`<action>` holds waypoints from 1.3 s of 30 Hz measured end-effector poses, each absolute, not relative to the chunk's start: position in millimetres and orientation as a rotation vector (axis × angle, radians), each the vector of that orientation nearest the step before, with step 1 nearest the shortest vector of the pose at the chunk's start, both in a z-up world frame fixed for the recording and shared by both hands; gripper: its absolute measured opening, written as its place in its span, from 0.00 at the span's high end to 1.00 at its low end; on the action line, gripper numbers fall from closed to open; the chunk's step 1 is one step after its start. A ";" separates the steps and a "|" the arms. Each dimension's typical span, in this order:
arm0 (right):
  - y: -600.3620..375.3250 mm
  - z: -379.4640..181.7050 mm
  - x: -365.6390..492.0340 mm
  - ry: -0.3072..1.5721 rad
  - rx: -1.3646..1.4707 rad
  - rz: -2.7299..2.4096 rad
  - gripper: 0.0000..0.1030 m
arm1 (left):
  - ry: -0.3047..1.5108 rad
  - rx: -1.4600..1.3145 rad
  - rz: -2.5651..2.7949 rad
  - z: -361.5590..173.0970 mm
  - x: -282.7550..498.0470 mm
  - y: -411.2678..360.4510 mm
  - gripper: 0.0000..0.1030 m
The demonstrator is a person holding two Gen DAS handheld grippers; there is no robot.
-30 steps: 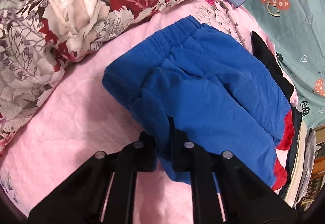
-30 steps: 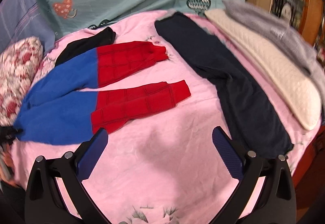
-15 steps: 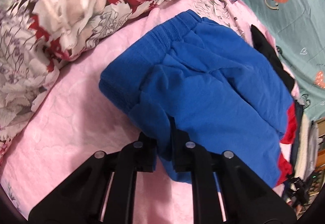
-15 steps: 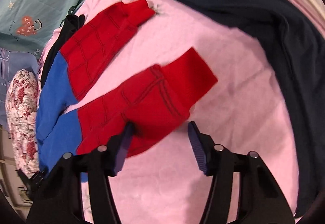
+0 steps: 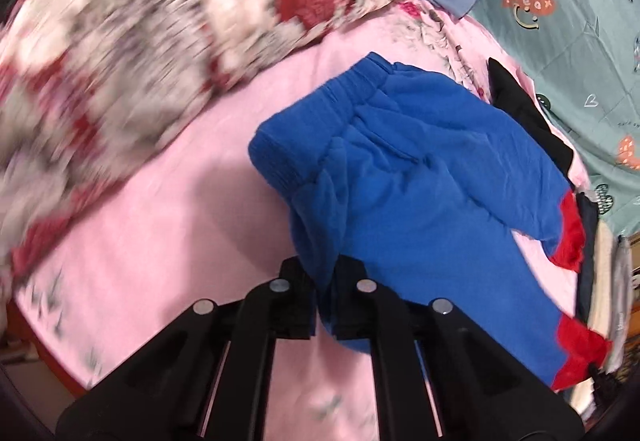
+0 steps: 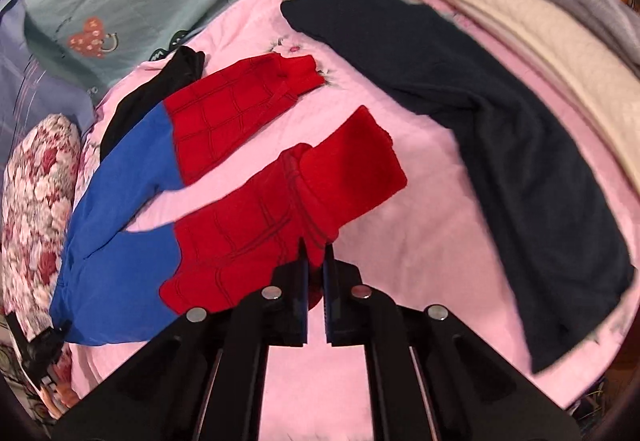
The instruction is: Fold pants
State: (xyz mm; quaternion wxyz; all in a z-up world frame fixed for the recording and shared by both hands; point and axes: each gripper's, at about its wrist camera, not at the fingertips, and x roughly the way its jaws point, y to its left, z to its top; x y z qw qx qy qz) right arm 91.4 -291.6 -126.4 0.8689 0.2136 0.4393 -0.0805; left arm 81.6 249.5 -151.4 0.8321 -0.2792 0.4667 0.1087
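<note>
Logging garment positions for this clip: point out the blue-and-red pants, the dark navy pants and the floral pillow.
blue-and-red pants point(image 6: 240, 225): right wrist view, red lower leg.
dark navy pants point(image 6: 516, 145): right wrist view, mid-leg.
floral pillow point(image 5: 168, 41): left wrist view, blurred middle.

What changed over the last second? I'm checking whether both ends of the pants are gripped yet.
The right hand-held gripper came down from hovering open above the bed and shut on the near red leg cuff of the blue-and-red pants. The left hand-held gripper stayed clamped on the blue waist end. The dark pants did not move.
</note>
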 end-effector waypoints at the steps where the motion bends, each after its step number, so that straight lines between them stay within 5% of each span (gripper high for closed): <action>1: -292.9 -126.9 81.7 0.917 0.446 -0.175 0.95 | 0.991 -0.602 0.223 -152.3 76.1 251.7 0.96; 5: -292.4 -155.3 76.2 0.974 0.425 -0.202 0.94 | 1.027 -0.556 0.224 -164.1 79.8 247.4 0.89; 7: -288.8 -182.6 94.6 1.042 0.368 -0.243 0.82 | 1.044 -0.492 0.254 -165.3 84.1 240.9 0.63; 8: -288.2 -193.4 102.6 1.076 0.321 -0.288 0.60 | 1.040 -0.478 0.253 -162.6 82.0 239.6 0.53; 9: -289.7 -200.1 108.5 1.095 0.280 -0.334 0.46 | 1.020 -0.453 0.252 -154.6 76.8 238.2 0.32; 10: -291.5 -198.8 109.2 1.092 0.276 -0.337 0.46 | 0.989 -0.422 0.266 -145.2 71.4 237.3 0.24; 14: -303.4 -149.8 115.1 0.986 0.207 -0.365 0.42 | 0.850 -0.339 0.333 -93.4 61.4 237.1 0.22; 16: -312.5 -124.8 138.7 0.945 0.235 -0.294 0.30 | 0.822 -0.320 0.289 -76.0 79.0 229.6 0.14; 23: -342.0 -137.7 296.3 1.033 0.428 -0.065 0.30 | 0.972 -0.253 0.125 -101.1 213.5 200.4 0.15; 29: -338.5 -179.1 359.0 1.125 0.522 -0.060 0.36 | 1.122 -0.228 0.179 -151.5 266.7 195.6 0.30; 31: -332.4 -185.8 365.3 1.109 0.507 -0.084 0.56 | 1.127 -0.189 0.206 -158.0 268.2 193.4 0.33; 32: -328.7 -185.6 367.4 1.100 0.474 -0.100 0.81 | 1.135 -0.148 0.232 -160.5 270.0 190.1 0.35; 36: -329.6 -168.1 350.2 1.075 0.437 -0.164 0.84 | 1.129 -0.129 0.225 -152.9 257.4 190.6 0.59; 39: -338.3 -143.3 316.3 1.038 0.409 -0.197 0.84 | 1.144 -0.157 0.181 -155.8 250.7 198.3 0.64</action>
